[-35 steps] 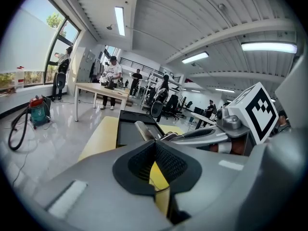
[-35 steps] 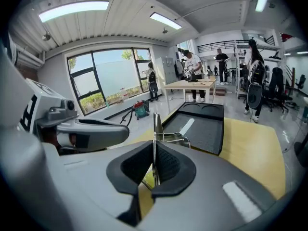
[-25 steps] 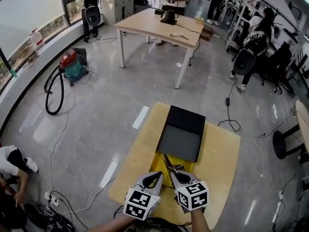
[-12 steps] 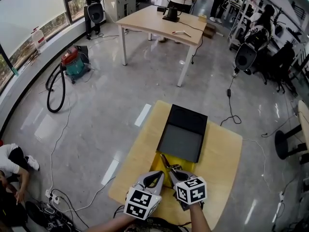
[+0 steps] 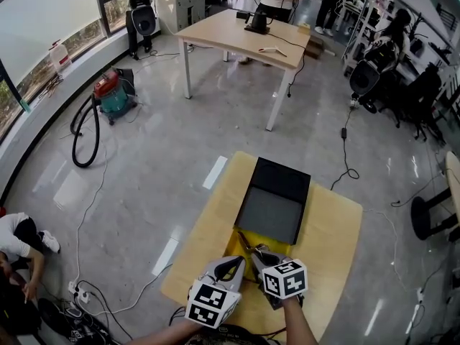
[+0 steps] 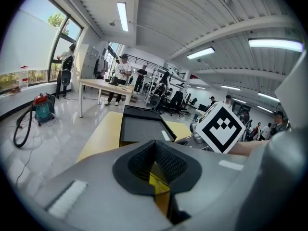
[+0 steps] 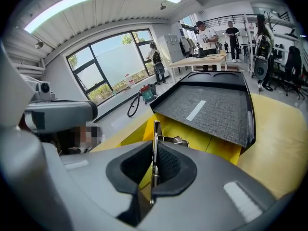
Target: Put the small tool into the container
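Two tongs hover over the pale wooden surface [image 5: 334, 228]. The right tongs [image 7: 155, 150] have just opened a trace, yet their ribbed black pads pinch the small tool [image 7: 156, 128] edge-on. This keeps the slim, rigid metal strip pointing into the yellow container [image 7: 197, 137] just below. Whether the tool touches the container cannot be determined. The left tongs [image 6: 155, 146] are closed on nothing and sit just beside, probably to stay clear. The black lid [image 5: 272, 205], lined with flat grey felt-like fabric, lies folded back, leaving the opening free.
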A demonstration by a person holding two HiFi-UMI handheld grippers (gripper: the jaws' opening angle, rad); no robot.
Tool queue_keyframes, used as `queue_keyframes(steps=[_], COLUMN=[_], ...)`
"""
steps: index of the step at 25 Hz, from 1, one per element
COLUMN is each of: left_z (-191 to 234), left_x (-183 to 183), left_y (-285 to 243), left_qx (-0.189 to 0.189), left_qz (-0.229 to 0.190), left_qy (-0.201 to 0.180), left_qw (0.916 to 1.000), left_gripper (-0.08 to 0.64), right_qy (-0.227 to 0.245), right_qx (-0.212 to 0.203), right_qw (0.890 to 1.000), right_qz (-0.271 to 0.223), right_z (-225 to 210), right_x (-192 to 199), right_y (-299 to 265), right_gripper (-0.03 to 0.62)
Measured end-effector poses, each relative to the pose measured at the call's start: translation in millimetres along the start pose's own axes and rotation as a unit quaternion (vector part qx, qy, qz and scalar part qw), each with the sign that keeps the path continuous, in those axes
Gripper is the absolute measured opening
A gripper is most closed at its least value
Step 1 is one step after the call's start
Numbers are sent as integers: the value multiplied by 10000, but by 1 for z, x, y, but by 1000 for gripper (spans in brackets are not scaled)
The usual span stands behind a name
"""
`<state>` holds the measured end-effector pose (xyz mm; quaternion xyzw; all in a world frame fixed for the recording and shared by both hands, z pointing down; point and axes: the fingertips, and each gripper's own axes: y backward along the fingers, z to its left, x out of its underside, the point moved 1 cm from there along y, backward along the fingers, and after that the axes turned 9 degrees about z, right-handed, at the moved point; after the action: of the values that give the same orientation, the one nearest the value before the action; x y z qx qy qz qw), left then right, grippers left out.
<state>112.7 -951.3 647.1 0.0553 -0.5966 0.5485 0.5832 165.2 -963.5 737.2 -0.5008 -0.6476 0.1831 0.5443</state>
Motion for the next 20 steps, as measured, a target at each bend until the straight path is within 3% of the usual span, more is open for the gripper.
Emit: queue_keyframes(steps=[4, 6, 10, 14, 20], left_z=[7, 2, -5, -7, -7], left_x=[9, 4, -9, -11, -10], left_y=[-3, -4, -8, -7, -8], left_qx=[-38, -16, 3, 3, 22], left_qz=[-10, 6, 22, 16, 42], left_qy=[-8, 1, -2, 16, 27], left_qw=[10000, 10000, 10000, 10000, 10000], left_gripper=[5, 5, 5, 5, 5], right_qy=[341, 488, 674, 747, 629], right_qx=[237, 386, 571, 756, 906], right_qw=[9991, 9978, 9957, 9937, 9935], right_qz=[129, 210, 274, 363, 293], right_z=[-5, -9, -15, -21, -30], right_x=[8, 8, 3, 5, 4], right_y=[-14, -12, -2, 1, 6], right_gripper=[33, 69, 72, 122, 126])
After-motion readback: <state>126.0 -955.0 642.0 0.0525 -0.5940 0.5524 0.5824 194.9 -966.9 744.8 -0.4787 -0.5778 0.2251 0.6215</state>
